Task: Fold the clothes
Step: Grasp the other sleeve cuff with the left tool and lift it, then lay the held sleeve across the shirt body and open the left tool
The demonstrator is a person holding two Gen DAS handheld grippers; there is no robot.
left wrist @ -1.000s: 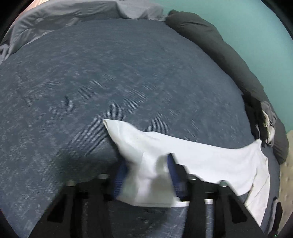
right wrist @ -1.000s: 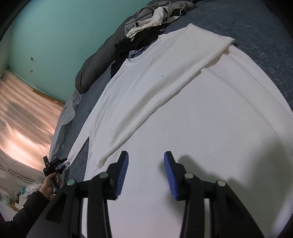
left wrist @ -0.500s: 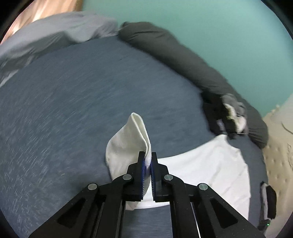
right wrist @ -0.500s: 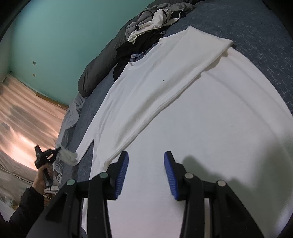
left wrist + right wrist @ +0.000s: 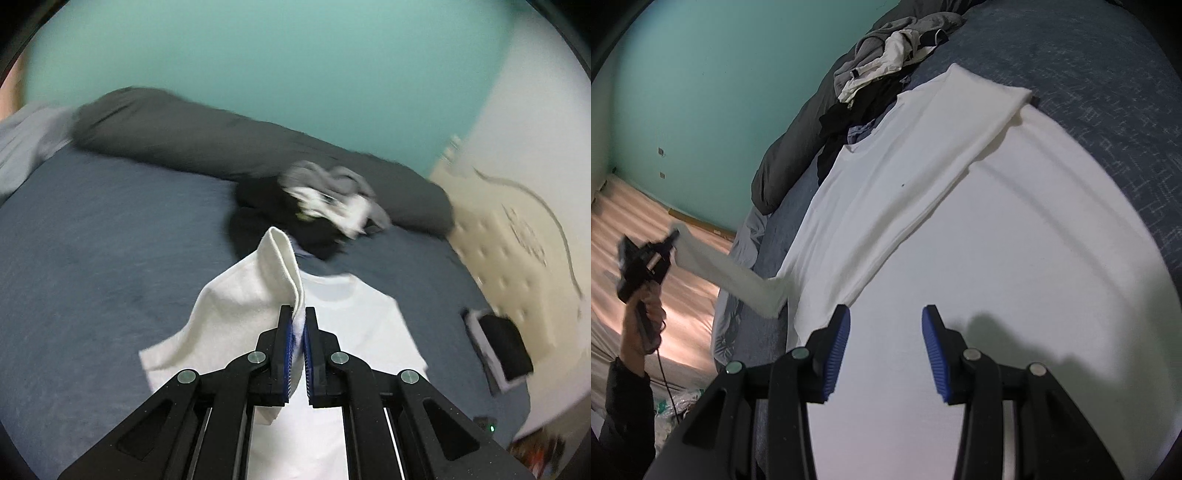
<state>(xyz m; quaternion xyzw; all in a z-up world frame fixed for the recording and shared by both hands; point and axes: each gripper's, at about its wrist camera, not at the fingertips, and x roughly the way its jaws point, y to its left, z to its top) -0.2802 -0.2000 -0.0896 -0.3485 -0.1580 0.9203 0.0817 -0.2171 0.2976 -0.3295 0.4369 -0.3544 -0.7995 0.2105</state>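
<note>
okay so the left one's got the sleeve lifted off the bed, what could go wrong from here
1. The left hand-held gripper pinches only the sleeve near its cuff, so the fabric might slip out mid-fold.
2. The right hand-held gripper is open above the white shirt, pinning nothing, so pulling the sleeve could drag the body and undo the other folded sleeve.
3. The pile of clothes touches the collar and could snag.

shirt: your long-sleeved white cotton shirt (image 5: 960, 206) lies on the blue-grey bed (image 5: 1108, 92) | pile: crumpled heap of dark and grey clothes (image 5: 886, 59) just behind its collar | bolster: long dark grey bolster (image 5: 192, 136) behind the heap
</note>
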